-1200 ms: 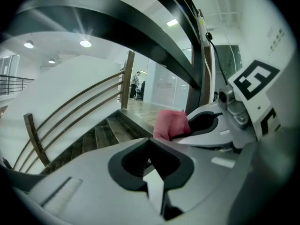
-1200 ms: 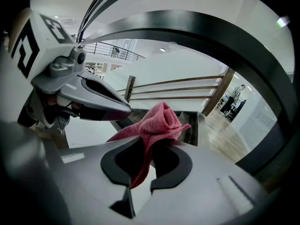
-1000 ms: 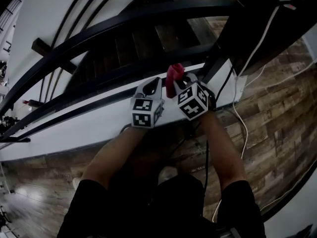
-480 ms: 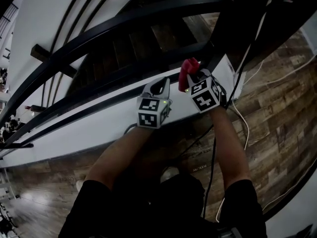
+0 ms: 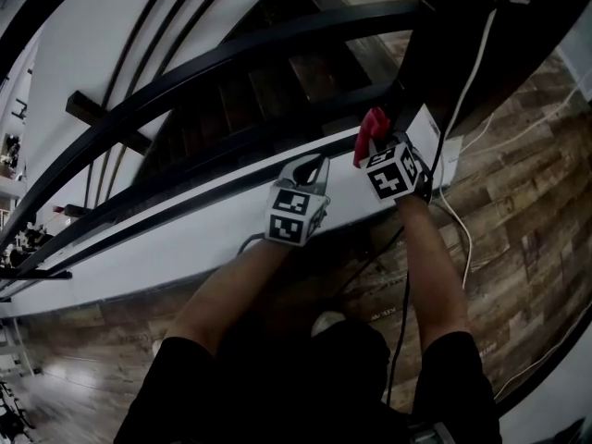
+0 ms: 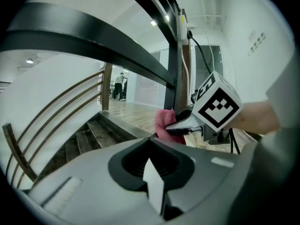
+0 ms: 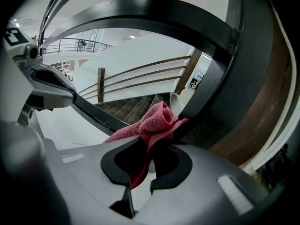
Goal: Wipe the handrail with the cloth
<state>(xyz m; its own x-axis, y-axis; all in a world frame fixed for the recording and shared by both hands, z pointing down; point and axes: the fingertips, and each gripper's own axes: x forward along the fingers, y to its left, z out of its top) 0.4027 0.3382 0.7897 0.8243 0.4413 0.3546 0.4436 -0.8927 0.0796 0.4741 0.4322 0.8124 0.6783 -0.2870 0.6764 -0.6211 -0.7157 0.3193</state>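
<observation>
Black metal, the handrail point(image 5: 259, 40) sweeps in a long curve above a dark wooden staircase point(image 5: 277, 91) and meets a heavy black post point(image 5: 444, 44) on the right. Brown plank floor point(image 5: 518, 220) lies under the person, and a white cable point(image 5: 470, 77) hangs down beside the post. Both bare arms reach forward over a white ledge point(image 5: 185, 229). The left gripper point(image 5: 310, 166) is held just beside the right one, its fingers drawn together with nothing between them. The right gripper point(image 5: 375, 148) has its fingers pinched on a red cloth point(image 5: 373, 126), which bunches up above them. The cloth sits close to the foot of the post, by a lower black bar; I cannot tell whether it touches.
</observation>
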